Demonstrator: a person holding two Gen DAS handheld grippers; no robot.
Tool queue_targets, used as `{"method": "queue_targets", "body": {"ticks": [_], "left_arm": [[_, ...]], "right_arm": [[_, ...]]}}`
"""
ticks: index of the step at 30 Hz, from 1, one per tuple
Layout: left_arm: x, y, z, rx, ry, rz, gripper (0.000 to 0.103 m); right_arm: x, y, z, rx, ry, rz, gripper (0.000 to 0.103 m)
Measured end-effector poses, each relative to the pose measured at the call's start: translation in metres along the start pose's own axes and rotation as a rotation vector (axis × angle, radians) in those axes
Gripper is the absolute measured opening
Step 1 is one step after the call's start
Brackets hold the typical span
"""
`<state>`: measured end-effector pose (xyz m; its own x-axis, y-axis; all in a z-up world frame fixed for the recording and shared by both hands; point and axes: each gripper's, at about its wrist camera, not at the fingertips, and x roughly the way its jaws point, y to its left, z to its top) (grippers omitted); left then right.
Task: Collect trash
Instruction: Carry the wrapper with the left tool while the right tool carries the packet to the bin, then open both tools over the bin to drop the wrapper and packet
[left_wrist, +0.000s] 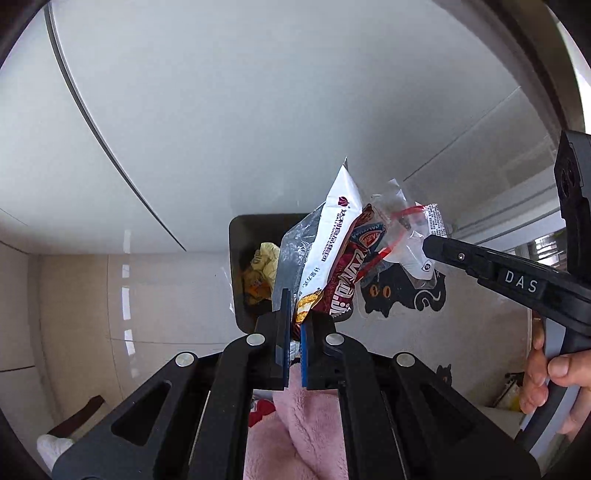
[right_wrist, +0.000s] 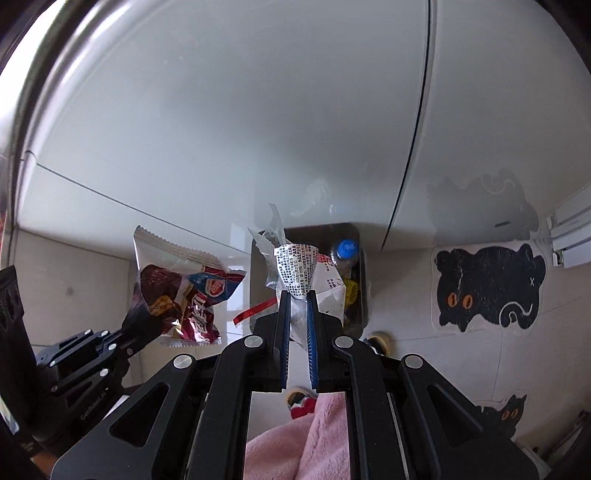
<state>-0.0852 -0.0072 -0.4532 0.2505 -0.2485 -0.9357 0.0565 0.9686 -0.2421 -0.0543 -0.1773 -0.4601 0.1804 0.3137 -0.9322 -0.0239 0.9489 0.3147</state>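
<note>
My left gripper (left_wrist: 294, 317) is shut on a red and white snack wrapper (left_wrist: 332, 258) and holds it above a dark trash bin (left_wrist: 240, 266) on the floor. The bin holds crumpled yellow trash (left_wrist: 264, 258). My right gripper (right_wrist: 298, 295) is shut on a clear plastic wrapper with a red strip (right_wrist: 299, 273), held over the same bin (right_wrist: 364, 295), where a bottle with a blue cap (right_wrist: 347, 249) lies. The left gripper and its wrapper (right_wrist: 177, 295) show at the left of the right wrist view. The right gripper (left_wrist: 428, 245) shows at the right of the left wrist view.
A black cat mat (right_wrist: 487, 288) lies on the floor right of the bin. White cabinet doors (left_wrist: 221, 129) stand behind the bin. Pink fleece clothing (left_wrist: 306, 424) fills the view below both grippers. A chair leg (left_wrist: 74, 417) shows low on the left.
</note>
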Motion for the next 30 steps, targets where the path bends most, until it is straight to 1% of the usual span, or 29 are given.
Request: {"method": "queue_targets", "body": {"ticks": [4,8,10,12,16,18,19,20,22,23,24,25,26,27,30], "left_arm": [[0.042,0.011,0.0,-0.026,0.052,0.0,0.002],[0.073,0.015,0.001,-0.027,0.085,-0.004,0.003],[0.083,0.017,-0.001,-0.027,0.092,-0.009,0.003],[0.092,0.018,-0.003,-0.028,0.102,-0.012,0.003],[0.099,0.021,-0.003,-0.035,0.108,-0.021,0.006],[0.098,0.021,-0.002,-0.032,0.105,-0.023,0.02],[0.097,0.022,-0.002,-0.029,0.101,-0.023,0.023],[0.096,0.022,-0.001,-0.026,0.096,-0.021,0.027],[0.092,0.022,0.001,-0.022,0.088,-0.019,0.03],[0.09,0.021,0.005,-0.023,0.083,-0.021,0.034],[0.087,0.021,0.006,-0.024,0.077,-0.021,0.042],[0.082,0.021,0.007,-0.024,0.07,-0.021,0.048],[0.076,0.02,0.009,-0.025,0.06,-0.02,0.06],[0.067,0.019,0.01,-0.027,0.045,-0.017,0.073],[0.031,0.014,0.015,-0.03,-0.015,-0.014,0.092]], "right_arm": [[0.038,-0.007,0.006,0.04,0.032,-0.012,0.01],[0.067,-0.017,0.011,0.084,0.053,-0.013,0.01],[0.078,-0.023,0.013,0.108,0.065,-0.003,0.01],[0.086,-0.026,0.014,0.129,0.072,0.001,0.013],[0.094,-0.026,0.014,0.143,0.068,0.006,0.015],[0.094,-0.026,0.014,0.15,0.066,0.011,0.031],[0.093,-0.027,0.013,0.159,0.06,0.021,0.05],[0.09,-0.026,0.015,0.166,0.052,0.02,0.059],[0.086,-0.025,0.017,0.173,0.042,0.019,0.061],[0.083,-0.025,0.018,0.177,0.039,0.017,0.068],[0.079,-0.025,0.02,0.182,0.033,0.013,0.073],[0.074,-0.024,0.02,0.187,0.024,0.011,0.082],[0.068,-0.025,0.021,0.192,0.015,0.013,0.092],[0.06,-0.025,0.022,0.197,0.006,0.021,0.099],[0.029,-0.023,0.021,0.185,-0.009,0.037,0.1]]}}
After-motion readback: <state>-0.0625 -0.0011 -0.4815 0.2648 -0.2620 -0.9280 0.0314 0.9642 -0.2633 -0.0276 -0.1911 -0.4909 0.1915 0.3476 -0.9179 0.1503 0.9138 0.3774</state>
